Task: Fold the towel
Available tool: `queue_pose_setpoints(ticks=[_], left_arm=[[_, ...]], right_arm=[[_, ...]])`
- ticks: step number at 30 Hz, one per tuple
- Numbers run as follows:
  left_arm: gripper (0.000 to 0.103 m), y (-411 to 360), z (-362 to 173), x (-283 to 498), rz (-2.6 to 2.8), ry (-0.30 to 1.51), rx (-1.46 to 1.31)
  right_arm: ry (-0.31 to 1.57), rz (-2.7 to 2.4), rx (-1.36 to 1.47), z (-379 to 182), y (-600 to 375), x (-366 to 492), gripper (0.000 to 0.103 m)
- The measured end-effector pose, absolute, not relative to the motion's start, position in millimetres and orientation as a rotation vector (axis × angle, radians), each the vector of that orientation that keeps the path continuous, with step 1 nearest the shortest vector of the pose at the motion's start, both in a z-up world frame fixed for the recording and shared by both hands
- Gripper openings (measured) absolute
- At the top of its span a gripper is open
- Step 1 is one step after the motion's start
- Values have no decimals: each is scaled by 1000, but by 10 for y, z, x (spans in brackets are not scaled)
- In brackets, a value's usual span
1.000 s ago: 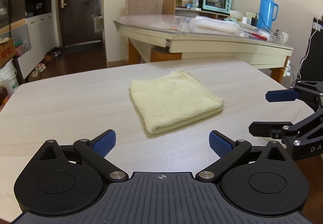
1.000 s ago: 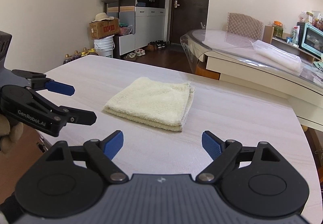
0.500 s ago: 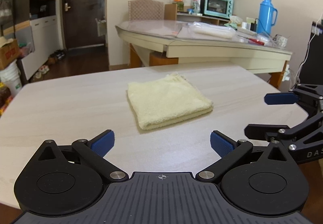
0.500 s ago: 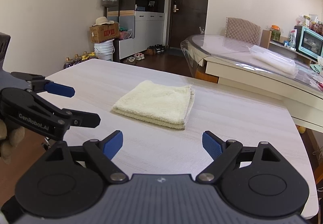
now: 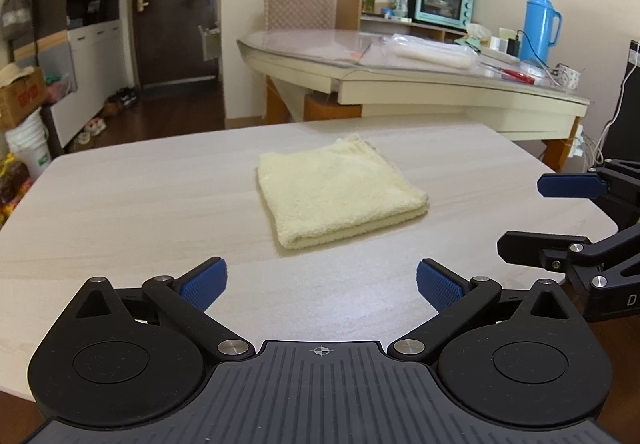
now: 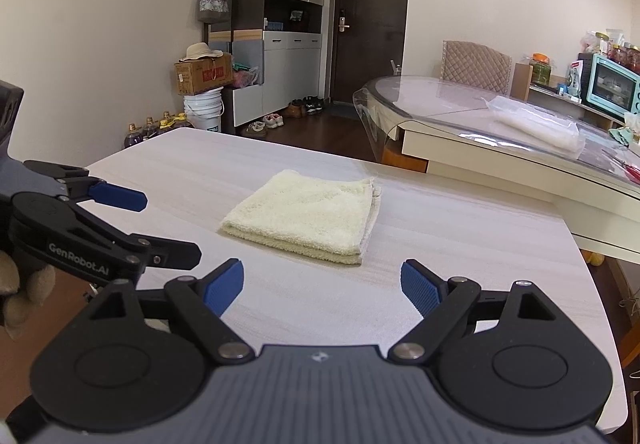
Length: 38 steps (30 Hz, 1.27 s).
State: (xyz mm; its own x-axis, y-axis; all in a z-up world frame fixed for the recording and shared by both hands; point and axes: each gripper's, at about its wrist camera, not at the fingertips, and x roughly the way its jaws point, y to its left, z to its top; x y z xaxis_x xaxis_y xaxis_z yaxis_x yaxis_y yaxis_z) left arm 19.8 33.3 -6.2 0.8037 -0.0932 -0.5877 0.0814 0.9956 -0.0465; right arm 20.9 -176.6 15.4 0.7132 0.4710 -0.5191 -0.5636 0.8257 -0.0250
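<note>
Folded towel (image 5: pixel 340 189) on table (image 5: pixel 120 203), ahead of & apart from both released tools: left (image 5: pixel 322 282), right (image 6: pixel 322 282).

Both cameras sit low behind their own fingers at the near edge of the table (image 5: pixel 120 211), looking across it toward the far wall. The left wrist view faces the towel (image 5: pixel 340 189) at frame centre, with the right gripper (image 5: pixel 520 215) at its right edge. The right wrist view shares the same towel (image 6: pixel 308 215), with the left gripper (image 6: pixel 172 228) at its left edge.

Blue thermos (image 5: pixel 539 25) (beside teal oven (image 5: pixel 442 1))
</note>
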Motion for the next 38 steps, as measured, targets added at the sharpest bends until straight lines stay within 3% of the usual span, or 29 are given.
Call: queue_pose_setpoints(ticks=[38], left_arm=[[103,426,-28,206,-39,601,-96]], right_arm=[[509,573,-180,165,-1778,176,88]])
